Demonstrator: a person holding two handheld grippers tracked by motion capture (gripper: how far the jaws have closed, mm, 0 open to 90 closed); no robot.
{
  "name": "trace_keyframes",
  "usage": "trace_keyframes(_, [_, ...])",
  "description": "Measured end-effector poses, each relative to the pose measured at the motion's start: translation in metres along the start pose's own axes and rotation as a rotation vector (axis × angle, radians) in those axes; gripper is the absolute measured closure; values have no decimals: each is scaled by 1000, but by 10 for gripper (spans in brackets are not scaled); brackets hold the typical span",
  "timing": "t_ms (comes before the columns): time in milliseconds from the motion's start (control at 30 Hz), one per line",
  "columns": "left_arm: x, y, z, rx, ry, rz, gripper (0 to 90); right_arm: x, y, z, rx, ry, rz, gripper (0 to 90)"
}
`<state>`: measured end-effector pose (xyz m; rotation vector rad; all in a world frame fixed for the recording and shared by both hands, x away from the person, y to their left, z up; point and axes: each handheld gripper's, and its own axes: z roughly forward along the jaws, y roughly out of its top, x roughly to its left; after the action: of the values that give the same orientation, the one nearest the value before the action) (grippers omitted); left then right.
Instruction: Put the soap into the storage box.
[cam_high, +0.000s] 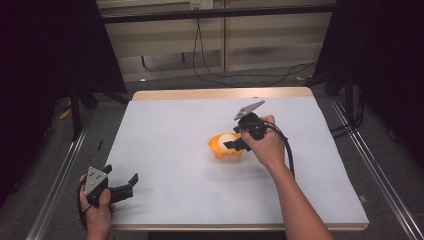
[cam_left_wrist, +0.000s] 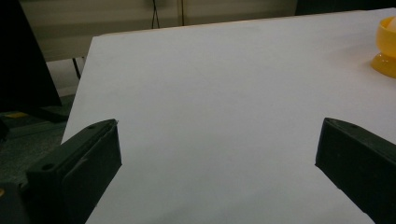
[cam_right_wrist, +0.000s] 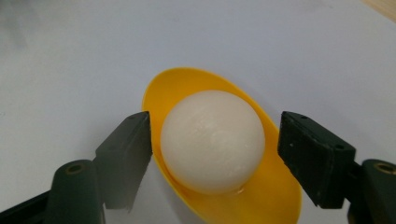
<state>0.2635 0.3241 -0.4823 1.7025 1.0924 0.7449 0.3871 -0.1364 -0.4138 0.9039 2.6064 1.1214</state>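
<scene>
From the high view, the broad white sheet-covered table (cam_high: 170, 150) stretches out, and just right of its middle sits a small bright-orange plastic cup (cam_high: 223, 147) with a pale, smooth white ball (cam_high: 228, 137) nestled in it. The right gripper (cam_high: 235, 144), black with a grey three-cornered plate standing up behind it, comes in from the right and reaches down at the cup, its black tips right over the rim, the right hand (cam_high: 267, 145) wrapped round its body and a dark cable trailing back along the forearm. Down at the near-left corner of the table, well apart from the cup, the left gripper (cam_high: 120, 181) lies low in the left hand (cam_high: 97, 212), tongs spread and nothing between them. Over to the left gripper view: the two black jaws stand wide at either edge with bare white table between them, and the orange cup (cam_left_wrist: 386, 49) peeks in at the far right edge, resting on its foot. Now the right gripper view, and here's the close-up: the white ball (cam_right_wrist: 212, 140) sits inside the orange cup (cam_right_wrist: 271, 196), and the black jaws flank the ball on both sides. The one on the picture's left is right up against the cup's rim beside the ball, while a strip of orange shows between the ball and the other, so the tongs are apart, bracketing the ball without clamping it.
</scene>
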Motion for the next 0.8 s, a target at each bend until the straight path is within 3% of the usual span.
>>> trace_keyframes(333, [0,0,0,1,-3,-1,0,-5,-17,-14,-16,-23,23,186])
trace_keyframes(600, [0,0,0,2,3,2,0,-10,-39,-24,-27,-32,39,57])
trace_keyframes(800, [0,0,0,3,0,-1,0,-12,-49,-31,-27,-43,47,13])
